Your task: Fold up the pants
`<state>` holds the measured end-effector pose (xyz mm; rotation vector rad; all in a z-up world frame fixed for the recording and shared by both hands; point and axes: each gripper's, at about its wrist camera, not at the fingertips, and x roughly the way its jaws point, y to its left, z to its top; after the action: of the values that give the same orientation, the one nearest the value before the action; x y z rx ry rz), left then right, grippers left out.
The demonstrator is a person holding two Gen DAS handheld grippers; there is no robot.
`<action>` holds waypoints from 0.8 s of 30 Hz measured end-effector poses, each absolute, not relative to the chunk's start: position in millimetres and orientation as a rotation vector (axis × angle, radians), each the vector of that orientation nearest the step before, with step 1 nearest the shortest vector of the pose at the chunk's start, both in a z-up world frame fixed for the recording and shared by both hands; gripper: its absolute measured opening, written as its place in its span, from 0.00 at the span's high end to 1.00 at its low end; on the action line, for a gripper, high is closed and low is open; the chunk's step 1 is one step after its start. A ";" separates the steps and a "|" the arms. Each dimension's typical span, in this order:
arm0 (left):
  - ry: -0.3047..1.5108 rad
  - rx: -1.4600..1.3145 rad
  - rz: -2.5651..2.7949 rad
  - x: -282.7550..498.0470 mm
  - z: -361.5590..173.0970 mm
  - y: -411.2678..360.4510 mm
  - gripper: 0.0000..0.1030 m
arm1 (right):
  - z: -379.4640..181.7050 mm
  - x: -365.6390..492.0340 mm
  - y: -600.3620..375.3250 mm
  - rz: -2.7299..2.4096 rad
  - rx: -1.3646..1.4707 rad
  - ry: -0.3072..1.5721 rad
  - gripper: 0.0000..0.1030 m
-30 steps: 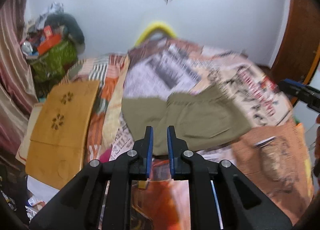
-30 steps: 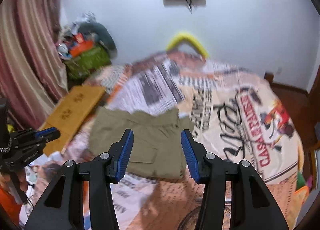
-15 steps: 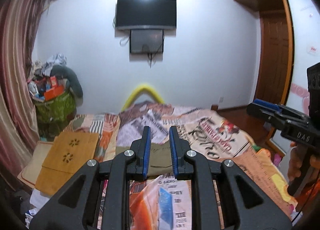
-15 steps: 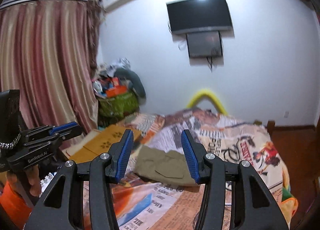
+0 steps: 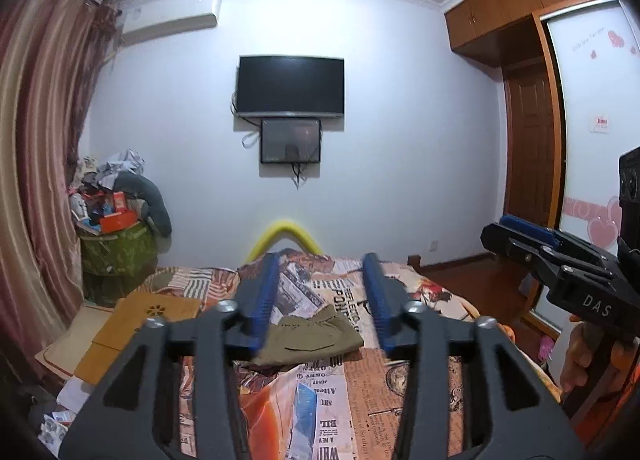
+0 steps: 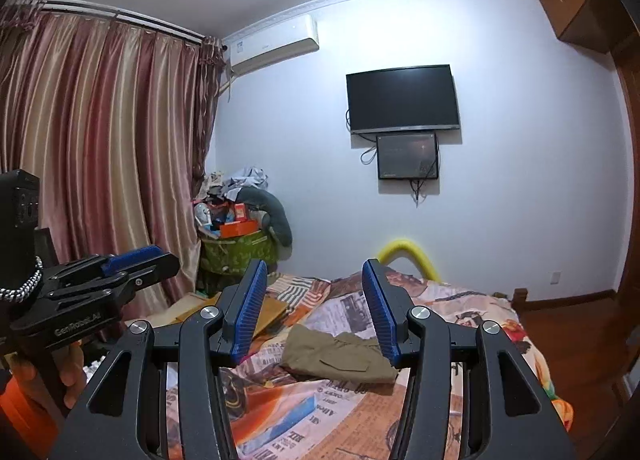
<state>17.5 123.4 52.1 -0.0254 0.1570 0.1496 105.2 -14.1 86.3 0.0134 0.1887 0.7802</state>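
The olive-green pants (image 5: 310, 338) lie folded in a compact bundle on the bed, also in the right wrist view (image 6: 336, 352). My left gripper (image 5: 322, 304) is open and empty, held high above the bed and well back from the pants. My right gripper (image 6: 316, 310) is open and empty, also raised and back from the pants. Each gripper shows at the edge of the other's view, the right gripper (image 5: 560, 260) on the right and the left gripper (image 6: 92, 284) on the left.
The bed (image 5: 384, 384) has a newspaper-print cover. A wooden lap board (image 5: 136, 328) lies at its left edge. A cluttered green bag (image 6: 236, 248) stands by the curtain (image 6: 100, 164). A TV (image 5: 290, 86) hangs on the far wall. A wardrobe (image 5: 536, 100) stands at right.
Both grippers have risen and pulled back from the pants, tilting up toward the wall. The left gripper's jaws have opened wide; the right stays open.
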 end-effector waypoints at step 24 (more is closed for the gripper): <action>0.079 -0.015 0.208 -23.8 45.9 100.6 0.01 | 80.8 74.7 -32.9 0.697 0.021 0.155 0.00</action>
<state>-23.8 100.6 45.9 -0.0152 0.0788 0.2078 74.7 -32.9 80.8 0.0212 0.1554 0.6975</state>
